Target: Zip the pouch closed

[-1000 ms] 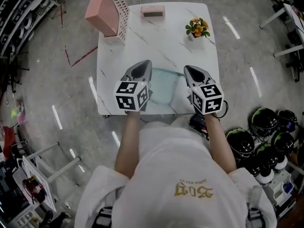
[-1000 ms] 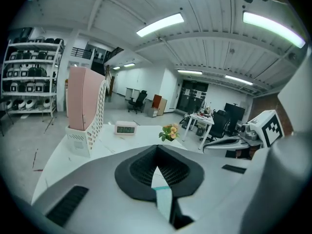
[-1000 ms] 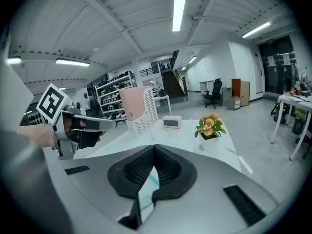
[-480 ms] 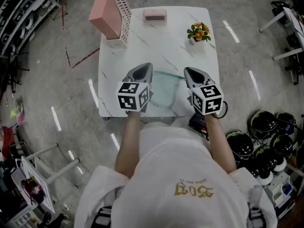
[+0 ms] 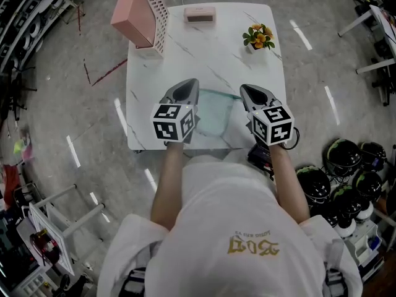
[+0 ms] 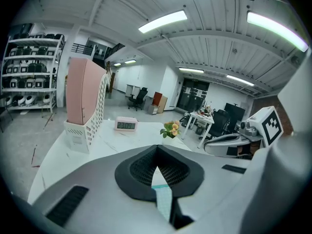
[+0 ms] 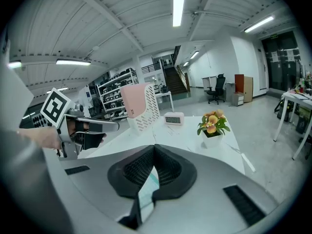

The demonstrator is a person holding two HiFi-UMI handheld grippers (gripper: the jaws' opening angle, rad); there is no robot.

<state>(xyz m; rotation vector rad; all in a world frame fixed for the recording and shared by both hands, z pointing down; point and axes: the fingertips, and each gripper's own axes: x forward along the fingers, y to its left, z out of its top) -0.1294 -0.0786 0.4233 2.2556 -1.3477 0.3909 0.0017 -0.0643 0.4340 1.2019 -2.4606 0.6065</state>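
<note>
Almost nothing has moved since a second ago. Both tools hang where they were, and the pouch (image 5: 216, 113) lies in the same spot between them on the worktop (image 5: 204, 51).

The only writing I find is the gold print on the person's shirt (image 5: 252, 245), which is upside down to me and which I can't read. The clock (image 6: 126, 125) shows dark digits too small to make out. Each tool's cube carries black-and-white square markers.

The left tool (image 6: 156, 154) has its tips pressed together, and the pouch's teal shows through the slot beneath them. The right tool (image 7: 154, 151) is pressed together likewise, with a pale teal-edged strip of pouch in its slot.

The pouch's near edge sits close to the worktop's near edge, just ahead of the person. The right tool's cube hangs near the right edge, while the left one has more margin.

The far half of the worktop gives open room, bounded by the pink file holder (image 5: 141, 11) at the far left corner, the clock at the far edge and the flower pot (image 5: 258, 37) far right. Helmets (image 5: 343, 156) crowd the floor to the right.
</note>
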